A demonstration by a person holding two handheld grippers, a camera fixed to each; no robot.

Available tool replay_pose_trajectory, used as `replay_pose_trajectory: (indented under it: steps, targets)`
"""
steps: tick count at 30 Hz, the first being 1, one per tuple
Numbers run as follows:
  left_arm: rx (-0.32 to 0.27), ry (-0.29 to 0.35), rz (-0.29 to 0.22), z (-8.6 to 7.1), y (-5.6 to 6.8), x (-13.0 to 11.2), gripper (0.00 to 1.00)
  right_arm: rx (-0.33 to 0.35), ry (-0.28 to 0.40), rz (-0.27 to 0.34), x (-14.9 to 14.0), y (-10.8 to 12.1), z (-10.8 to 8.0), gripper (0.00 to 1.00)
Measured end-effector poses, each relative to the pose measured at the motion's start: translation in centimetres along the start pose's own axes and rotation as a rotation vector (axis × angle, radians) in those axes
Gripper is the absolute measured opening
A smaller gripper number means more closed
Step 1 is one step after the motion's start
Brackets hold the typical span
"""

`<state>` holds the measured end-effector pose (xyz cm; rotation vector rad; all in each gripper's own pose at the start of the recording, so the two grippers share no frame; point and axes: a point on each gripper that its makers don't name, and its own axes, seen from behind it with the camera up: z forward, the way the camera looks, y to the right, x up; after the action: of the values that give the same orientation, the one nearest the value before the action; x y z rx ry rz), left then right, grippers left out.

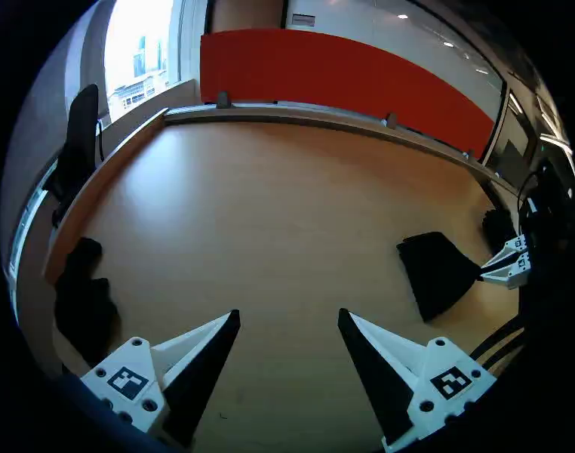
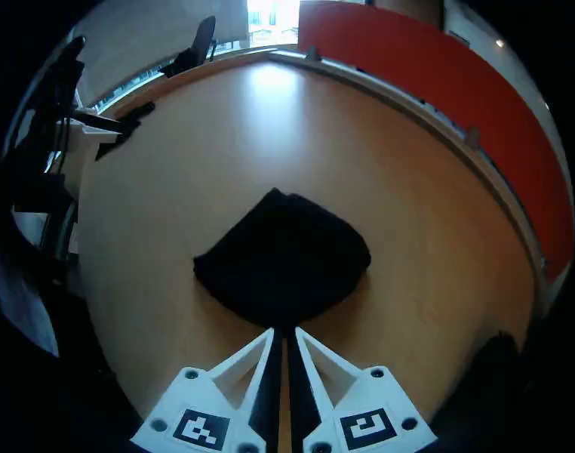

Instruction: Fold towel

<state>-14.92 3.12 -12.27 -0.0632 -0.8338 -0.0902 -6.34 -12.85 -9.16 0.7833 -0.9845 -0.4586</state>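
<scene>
- The left gripper hovers over the light wooden table with its 2 black-lined fingers spread wide apart, released and holding nothing.
- Bare tabletop shows between those fingers.
- The right gripper is clenched on the near edge of the black fabric towel. Its 2 fingers are drawn almost together, and the cloth meets their tips.
- In the right gripper view, the towel lies flat on the table as a rounded dark patch, just beyond the fingertips and near the middle of the surface.
- In the left gripper view, the towel sits on the right side of the table and narrows toward the right gripper, which pinches its right corner.
- A dark crumpled cloth pile rests at the near left edge of the table, well apart from the towel.
- A long red partition panel runs along the table's far edge.
- A black office chair stands beyond the left edge, beside a bright window.
</scene>
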Motion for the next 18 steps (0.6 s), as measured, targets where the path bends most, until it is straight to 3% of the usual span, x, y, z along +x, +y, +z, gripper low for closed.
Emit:
replay_pose_trajectory:
  steps: [18]
  targets:
    - [-0.004, 0.033, 0.014, -0.3, -0.3, 0.6, 0.97, -0.039, 0.128, -0.034, 8.2, 1.5, -5.0, 0.04]
